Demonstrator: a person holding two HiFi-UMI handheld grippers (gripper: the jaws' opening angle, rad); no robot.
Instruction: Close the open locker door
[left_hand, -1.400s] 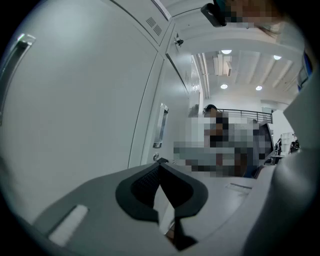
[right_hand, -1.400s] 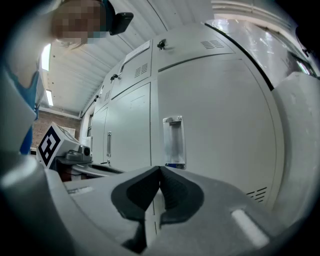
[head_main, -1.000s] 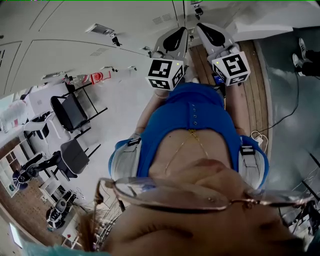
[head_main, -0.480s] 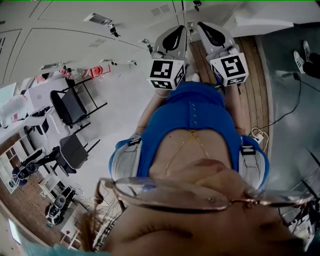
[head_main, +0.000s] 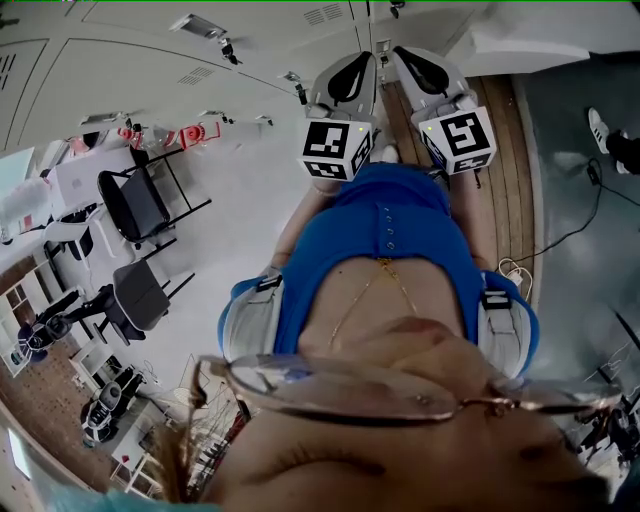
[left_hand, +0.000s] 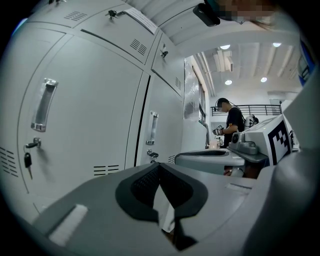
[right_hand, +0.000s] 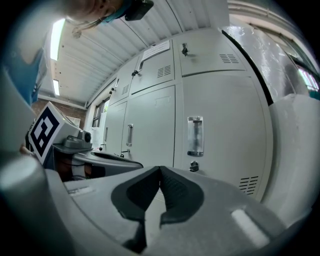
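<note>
Pale grey floor (head_main: 240, 215) fills the left of the head view, where a black chair (head_main: 130, 200) and a grey chair (head_main: 140, 295) stand one behind the other. Above them a row of grey-white lockers (head_main: 150, 70) runs along the top of the view, their fronts flush and shut. In the left gripper view the nearest one shows a clear handle (left_hand: 43, 105) with a key (left_hand: 27, 161) hanging in the lock beneath it. Far beyond the row, a bystander (left_hand: 233, 122) in dark clothes stands at a bench.

At centre, the wearer in a blue top (head_main: 390, 230) holds both tools side by side, pointed at the lockers. The left gripper (left_hand: 159, 166) has its jaws together, dark pads meeting at the tips with nothing between them. The right gripper (right_hand: 160, 172) is just beside it, its jaws likewise pressed together and empty, facing a shut locker.

Right of the grippers, a white panel juts out from the locker row above a strip of wooden boards (head_main: 505, 170). This looks to be the open locker door (head_main: 525, 45), and neither gripper touches it. Farther right, a black cable (head_main: 597, 200) trails over grey floor near a shoe (head_main: 598, 125).
</note>
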